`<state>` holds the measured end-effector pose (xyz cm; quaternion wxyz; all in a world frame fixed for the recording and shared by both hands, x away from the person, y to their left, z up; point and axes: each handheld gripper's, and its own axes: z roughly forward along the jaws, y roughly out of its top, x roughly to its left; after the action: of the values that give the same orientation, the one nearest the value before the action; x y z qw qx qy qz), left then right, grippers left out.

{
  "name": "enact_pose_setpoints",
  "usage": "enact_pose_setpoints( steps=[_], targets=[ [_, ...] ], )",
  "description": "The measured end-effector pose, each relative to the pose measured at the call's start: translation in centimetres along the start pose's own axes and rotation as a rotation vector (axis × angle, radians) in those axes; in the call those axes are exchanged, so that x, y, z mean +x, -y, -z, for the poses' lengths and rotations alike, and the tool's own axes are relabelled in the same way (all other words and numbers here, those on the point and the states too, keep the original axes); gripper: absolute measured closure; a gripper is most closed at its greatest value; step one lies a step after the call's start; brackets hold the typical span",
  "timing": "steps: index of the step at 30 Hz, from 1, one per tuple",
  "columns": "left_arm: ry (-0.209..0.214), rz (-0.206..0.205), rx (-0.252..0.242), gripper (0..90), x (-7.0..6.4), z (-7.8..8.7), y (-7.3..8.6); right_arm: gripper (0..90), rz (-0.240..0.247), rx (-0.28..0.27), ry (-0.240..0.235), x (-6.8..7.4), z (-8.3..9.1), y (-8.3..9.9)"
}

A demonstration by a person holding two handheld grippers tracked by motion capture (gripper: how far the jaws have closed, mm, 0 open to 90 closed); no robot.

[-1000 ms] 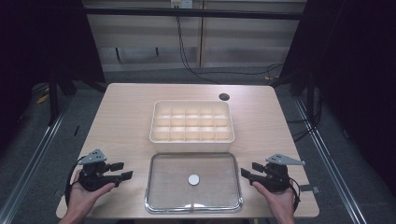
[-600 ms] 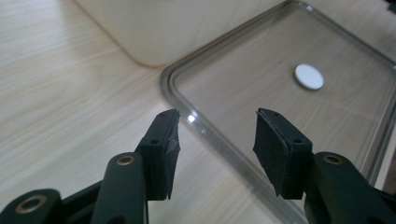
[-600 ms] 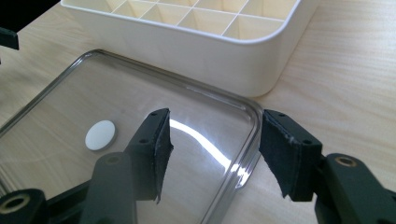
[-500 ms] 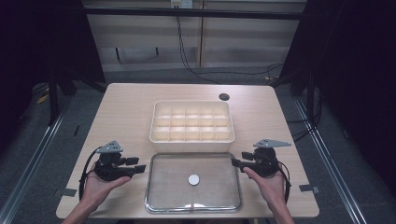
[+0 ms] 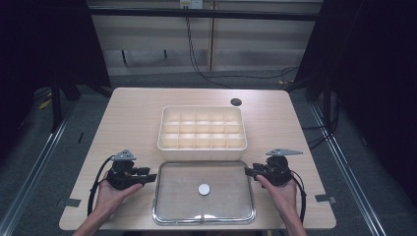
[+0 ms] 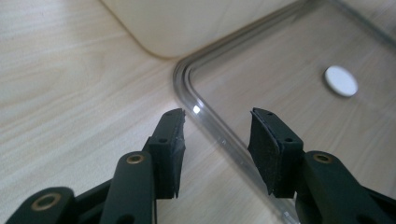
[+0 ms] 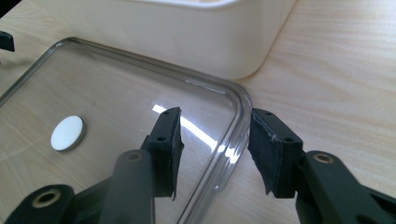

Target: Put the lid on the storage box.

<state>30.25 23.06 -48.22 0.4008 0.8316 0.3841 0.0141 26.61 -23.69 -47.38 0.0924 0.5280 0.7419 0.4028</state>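
A clear rectangular lid (image 5: 172, 206) with a white round knob (image 5: 204, 189) lies flat at the table's near middle. Behind it stands a cream box (image 5: 202, 143) divided into several compartments. My left gripper (image 5: 150, 176) is open at the lid's left edge; in the left gripper view its jaws straddle the lid's rim (image 6: 212, 133). My right gripper (image 5: 250, 172) is open at the lid's right edge, and its jaws straddle the rim (image 7: 238, 123) near the far right corner. The knob shows in both gripper views (image 6: 341, 80) (image 7: 68, 133).
The light wooden table (image 5: 133, 118) has a dark round hole (image 5: 236, 102) at its far right. Cables trail from both grippers toward the near edge. Dark floor and metal rails surround the table.
Both grippers have moved inward and forward from the table's near corners to the lid's left and right edges. Their jaws now sit astride the rim.
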Motion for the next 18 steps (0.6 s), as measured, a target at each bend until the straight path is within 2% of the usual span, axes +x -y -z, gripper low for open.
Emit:
enact_pose_setpoints(
  steps=[1, 4, 8, 9, 11, 12, 15, 18],
  targets=[
    [-0.003, -0.006, 0.015, 55.2, 0.1, -0.2, 0.2, 56.4, -0.001, 0.006, 0.004, -0.2, -0.1, 0.2],
    [-0.001, -0.009, 0.019, 55.2, 0.0, -0.3, 0.3, 57.1, -0.009, 0.013, 0.004, -0.3, -0.2, 0.3],
    [0.032, -0.004, 0.031, 55.2, -0.4, -0.8, 0.2, 57.5, -0.009, 0.037, 0.014, -0.4, -0.7, 0.7],
    [0.024, -0.039, 0.047, 55.2, -0.9, -1.1, 0.3, 57.0, -0.010, 0.049, 0.019, -0.4, -1.0, 0.9],
    [0.040, -0.041, 0.048, 53.6, -1.3, -1.3, 0.3, 55.9, -0.013, 0.052, 0.022, -0.4, -1.2, 1.0],
    [0.035, -0.055, 0.049, 53.2, -1.5, -1.2, 0.3, 54.8, -0.020, 0.046, 0.022, -0.3, -1.2, 1.0],
    [0.042, -0.062, 0.053, 52.1, -1.7, -1.3, 0.3, 54.6, -0.019, 0.043, 0.030, -0.3, -1.2, 1.0],
    [0.022, -0.062, 0.071, 52.0, -1.6, -1.7, 0.5, 52.7, -0.021, 0.057, 0.032, -0.3, -1.4, 1.2]
  ],
)
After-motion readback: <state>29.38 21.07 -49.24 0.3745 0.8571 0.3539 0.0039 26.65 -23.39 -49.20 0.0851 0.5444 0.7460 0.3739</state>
